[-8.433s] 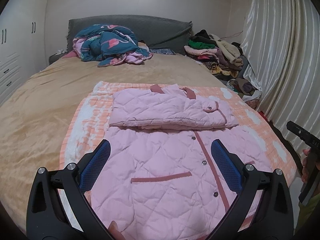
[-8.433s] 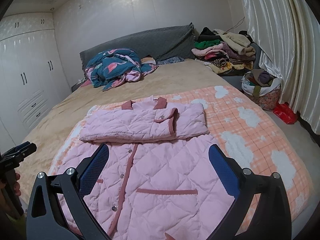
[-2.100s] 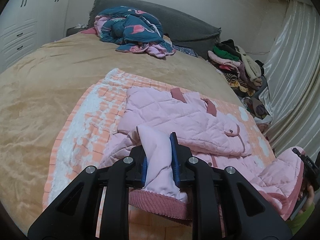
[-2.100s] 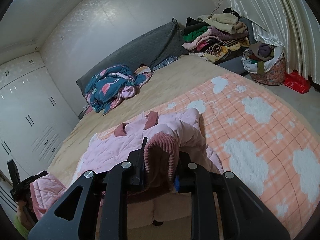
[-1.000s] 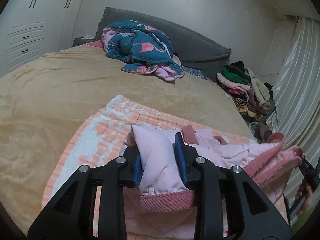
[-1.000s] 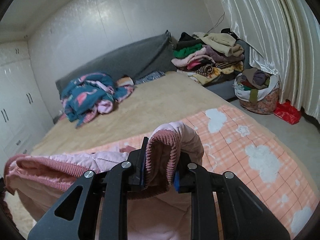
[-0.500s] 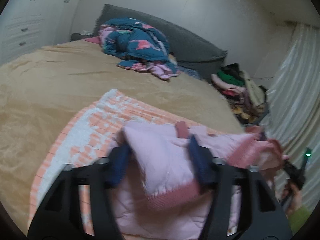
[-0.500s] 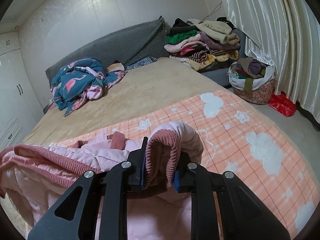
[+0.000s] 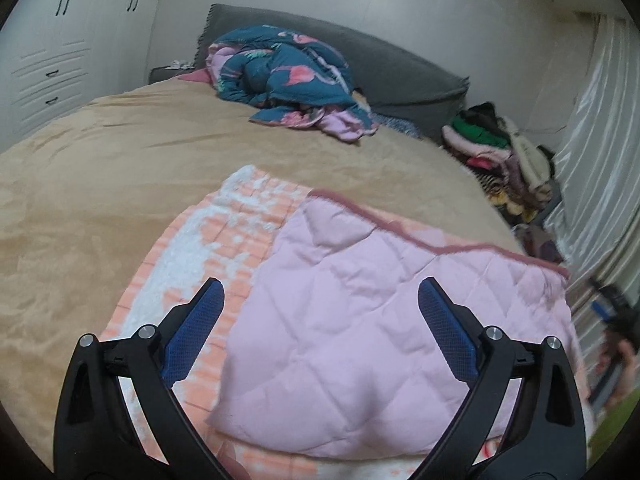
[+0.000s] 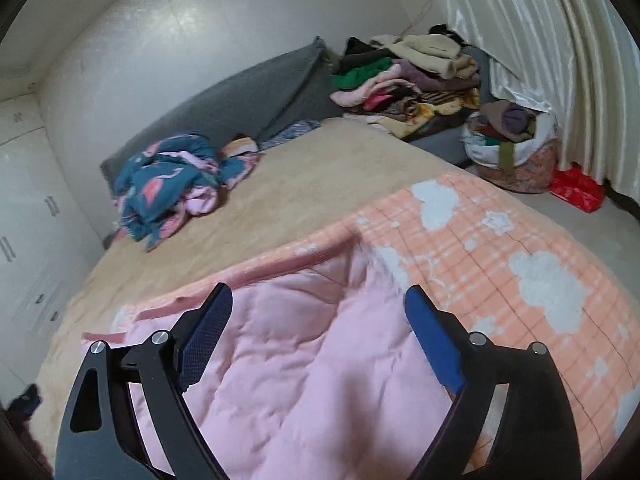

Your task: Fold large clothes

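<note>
A pink quilted jacket [image 9: 372, 332] lies folded over on an orange-and-white blanket [image 9: 224, 248] on the bed. Its ribbed hem runs along the far edge [image 9: 400, 228]. My left gripper [image 9: 320, 336] is open and empty, just above the jacket's near left part. In the right wrist view the jacket [image 10: 312, 372] fills the lower middle, and my right gripper [image 10: 316, 332] is open and empty over it. The right gripper also shows at the left wrist view's right edge [image 9: 612, 308].
A tan bedspread [image 9: 120, 168] covers the bed. A teal-and-pink bundle [image 9: 280, 76] lies near the grey headboard [image 9: 400, 72]. A clothes pile [image 10: 408, 76] and a full basket [image 10: 516, 152] stand by the curtain [image 10: 540, 40]. A red bag [image 10: 576, 188] lies on the floor.
Both grippers opened and let go of the jacket's hem, which was carried forward. The jacket's lower half now lies folded over its upper half.
</note>
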Available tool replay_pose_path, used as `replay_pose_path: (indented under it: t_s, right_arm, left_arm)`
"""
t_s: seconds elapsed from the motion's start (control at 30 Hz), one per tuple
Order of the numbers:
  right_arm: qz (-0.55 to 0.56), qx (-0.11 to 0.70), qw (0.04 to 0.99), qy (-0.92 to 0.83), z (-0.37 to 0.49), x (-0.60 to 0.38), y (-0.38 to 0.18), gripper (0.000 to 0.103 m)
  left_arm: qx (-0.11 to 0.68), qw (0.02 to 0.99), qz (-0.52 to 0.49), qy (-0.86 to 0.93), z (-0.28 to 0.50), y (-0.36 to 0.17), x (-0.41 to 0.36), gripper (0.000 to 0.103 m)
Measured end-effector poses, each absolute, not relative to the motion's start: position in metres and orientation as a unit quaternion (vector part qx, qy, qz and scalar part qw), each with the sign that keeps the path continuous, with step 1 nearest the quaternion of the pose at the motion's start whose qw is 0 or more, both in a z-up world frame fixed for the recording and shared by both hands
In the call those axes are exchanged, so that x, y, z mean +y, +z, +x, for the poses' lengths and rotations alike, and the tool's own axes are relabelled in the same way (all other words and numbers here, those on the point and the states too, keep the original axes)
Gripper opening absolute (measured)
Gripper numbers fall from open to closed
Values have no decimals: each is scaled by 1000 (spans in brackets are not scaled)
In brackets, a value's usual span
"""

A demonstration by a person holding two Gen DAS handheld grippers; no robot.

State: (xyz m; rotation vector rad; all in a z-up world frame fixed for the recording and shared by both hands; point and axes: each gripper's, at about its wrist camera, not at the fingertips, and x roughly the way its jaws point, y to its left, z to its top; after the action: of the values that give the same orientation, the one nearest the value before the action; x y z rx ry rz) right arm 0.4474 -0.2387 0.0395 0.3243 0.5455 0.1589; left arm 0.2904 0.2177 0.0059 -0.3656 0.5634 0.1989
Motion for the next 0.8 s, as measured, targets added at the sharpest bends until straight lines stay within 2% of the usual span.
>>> replay_pose_path:
  t_s: [0.17, 0.33, 0.53, 0.57, 0.6, 0.63, 0.67, 0.7, 0.73, 0.8]
  right_arm:
    - [105, 278, 951, 89, 430, -242, 35, 90]
    - [21, 315, 945, 88, 414, -242, 6, 90]
    - [-16, 365, 925, 101, 413, -237, -41, 89]
    - [-22, 363, 926, 100, 412, -235, -46, 83]
    - [-26, 360, 927, 99, 412, -232, -50, 62]
    - [-30, 356, 929, 96, 411, -231, -52, 52]
    - [-29, 354, 930, 99, 411, -228, -53, 37]
    - [-22, 350, 931, 102, 410, -226, -52, 24]
    - [-10, 345, 933, 100, 410, -225, -48, 21]
    - [24, 336, 937, 91, 412, -229, -36, 8]
  left_arm:
    - [312, 928, -168, 119, 293, -19, 229, 92]
    - [339, 918, -176, 108, 289, -47, 238, 93]
    - [394, 901, -179, 24, 299, -79, 226, 93]
    - [390, 904, -175, 28, 299, -82, 225, 94]
    - [390, 904, -176, 28, 300, -84, 224, 90]
    - [387, 905, -177, 28, 301, -84, 222, 82]
    - [383, 906, -175, 29, 302, -83, 220, 54]
    - [372, 912, -172, 28, 302, -78, 216, 36]
    - [364, 916, -166, 31, 303, -72, 213, 31]
    - [347, 924, -154, 37, 305, -60, 209, 22]
